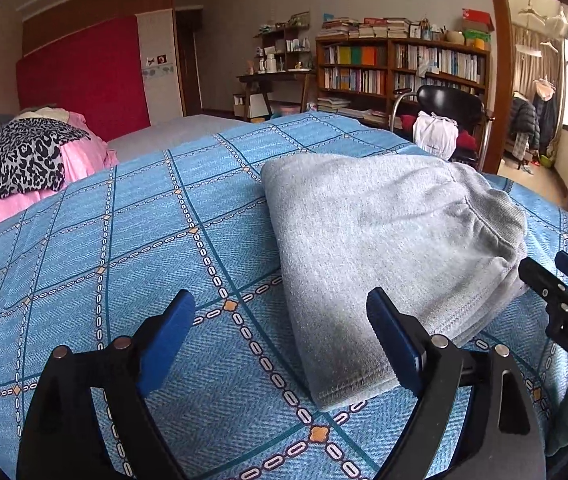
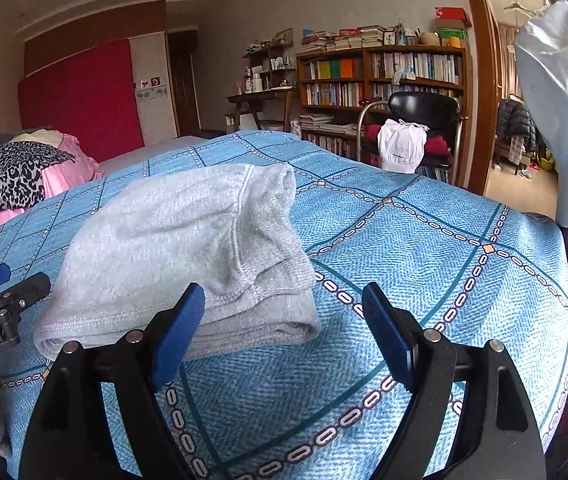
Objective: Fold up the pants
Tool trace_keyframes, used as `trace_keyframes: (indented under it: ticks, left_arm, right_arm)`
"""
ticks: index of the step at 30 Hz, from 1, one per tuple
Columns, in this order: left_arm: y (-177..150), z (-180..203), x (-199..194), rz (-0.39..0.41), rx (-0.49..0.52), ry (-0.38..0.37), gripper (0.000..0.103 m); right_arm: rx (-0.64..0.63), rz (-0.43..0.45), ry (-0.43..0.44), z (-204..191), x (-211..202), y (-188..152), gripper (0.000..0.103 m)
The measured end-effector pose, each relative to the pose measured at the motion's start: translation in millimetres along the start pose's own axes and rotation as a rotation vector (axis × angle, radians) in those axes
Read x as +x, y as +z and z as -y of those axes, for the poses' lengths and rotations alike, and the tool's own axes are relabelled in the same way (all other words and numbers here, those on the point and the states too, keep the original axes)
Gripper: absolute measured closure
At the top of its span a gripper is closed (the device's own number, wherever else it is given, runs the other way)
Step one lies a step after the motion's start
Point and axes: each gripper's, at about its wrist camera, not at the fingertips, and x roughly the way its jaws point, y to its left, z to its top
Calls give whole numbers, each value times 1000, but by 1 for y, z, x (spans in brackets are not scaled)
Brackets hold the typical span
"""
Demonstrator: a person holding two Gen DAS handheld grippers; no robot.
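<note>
Grey pants [image 1: 387,248] lie folded into a compact stack on the blue patterned bedspread [image 1: 124,248]. They also show in the right wrist view [image 2: 180,248], waistband on top. My left gripper [image 1: 282,308] is open and empty, just in front of the stack's near left corner. My right gripper [image 2: 284,300] is open and empty, just in front of the stack's near right corner. Each gripper shows at the edge of the other's view: the right one [image 1: 563,284] and the left one [image 2: 4,284].
Pink and leopard-print bedding [image 1: 32,160] lies at the bed's far left. Beyond the bed stand a bookshelf [image 1: 399,68], a desk [image 1: 276,80] and a black chair [image 2: 419,128] with white cloth. A pale cap [image 2: 563,112] hangs at right.
</note>
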Motion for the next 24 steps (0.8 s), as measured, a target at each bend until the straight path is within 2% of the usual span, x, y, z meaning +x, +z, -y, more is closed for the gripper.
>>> trace_keyframes:
  ticks: [4,8,21,24]
  left_arm:
    - [0,6,-4,8,12,-3,16]
    - [-2,15,-7,13,37,-4,12]
    - [-4,20,-4,15,50,5,11]
    - [-4,22,-4,19,56,6,8]
  right_arm:
    - [-72,21,2,-17,-9,-6,21]
    - [-112,37,5,-27,-15,-9,21]
    - [-76,17,28,-17,-6,-7,21]
    - [-80,15,37,-18,-6,-8,21]
